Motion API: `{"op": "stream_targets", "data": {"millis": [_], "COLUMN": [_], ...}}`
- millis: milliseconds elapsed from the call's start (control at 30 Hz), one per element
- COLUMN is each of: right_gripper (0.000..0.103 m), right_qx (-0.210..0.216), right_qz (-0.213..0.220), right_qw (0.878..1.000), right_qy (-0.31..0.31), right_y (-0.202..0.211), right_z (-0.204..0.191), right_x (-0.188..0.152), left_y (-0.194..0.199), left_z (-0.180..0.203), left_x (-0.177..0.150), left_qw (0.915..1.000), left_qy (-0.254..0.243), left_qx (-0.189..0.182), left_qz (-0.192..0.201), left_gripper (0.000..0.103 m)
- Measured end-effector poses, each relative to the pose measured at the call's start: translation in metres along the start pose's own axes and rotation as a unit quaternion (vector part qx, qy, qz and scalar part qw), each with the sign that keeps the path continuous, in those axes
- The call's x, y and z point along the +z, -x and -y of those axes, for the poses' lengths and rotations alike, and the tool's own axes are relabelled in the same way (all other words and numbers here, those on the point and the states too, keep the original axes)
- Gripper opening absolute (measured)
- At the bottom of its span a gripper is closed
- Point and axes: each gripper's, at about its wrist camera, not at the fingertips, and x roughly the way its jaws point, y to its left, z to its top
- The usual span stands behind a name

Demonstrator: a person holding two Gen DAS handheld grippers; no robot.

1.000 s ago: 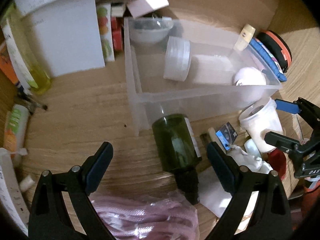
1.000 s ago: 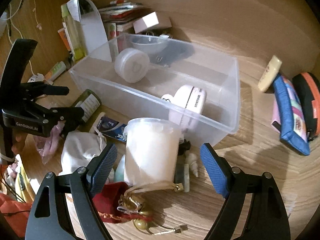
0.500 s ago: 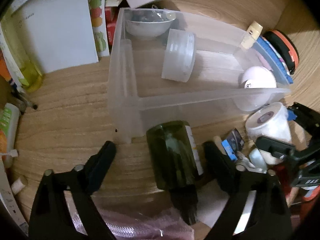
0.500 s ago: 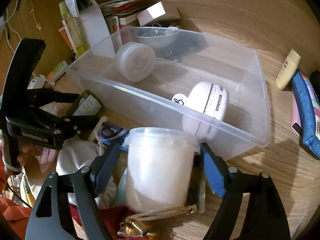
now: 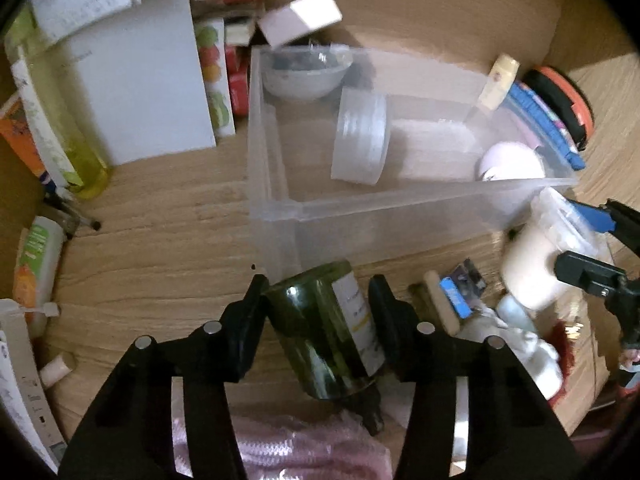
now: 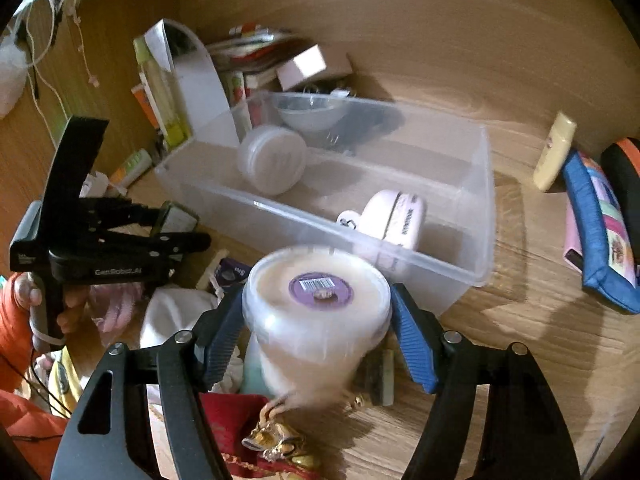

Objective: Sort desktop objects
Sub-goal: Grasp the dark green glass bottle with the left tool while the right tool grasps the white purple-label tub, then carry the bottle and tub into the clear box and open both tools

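The desk (image 5: 168, 216) is matt grained wood; the bin (image 5: 400, 204) is clear, smooth plastic; the bottle (image 5: 320, 332) is glossy dark green glass with a paper label; the tub (image 6: 316, 320) is milky, glossy plastic

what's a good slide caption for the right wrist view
Right tool clamped on a white lidded tub beside the clear bin on a cluttered wooden desk.

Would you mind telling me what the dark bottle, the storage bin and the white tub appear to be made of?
The bottle looks like dark green glass: glossy, see-through, with a paper label. The bin seems clear, slightly frosted plastic; its contents show through the walls. The tub looks like translucent white plastic with a snap-on lid, though blur leaves that uncertain.
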Motion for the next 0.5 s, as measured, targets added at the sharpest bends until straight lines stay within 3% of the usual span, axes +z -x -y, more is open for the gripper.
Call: {"op": "stream_targets", "data": {"millis": [500], "right_gripper": [0.068], "right_qx": [0.001], "right_qz": [0.054], "right_qw": [0.998], "right_qy": [0.011], "right_y": [0.037], "right_z": [-0.014], "right_x": [-0.001], "left_y": [0.062], "left_z": [0.012], "left_x": [0.001], "left_qw": [0.9970], "left_qy": [-0.013], "left_qx": [-0.011], "left_qz": [0.076], "left_gripper": [0.042]}}
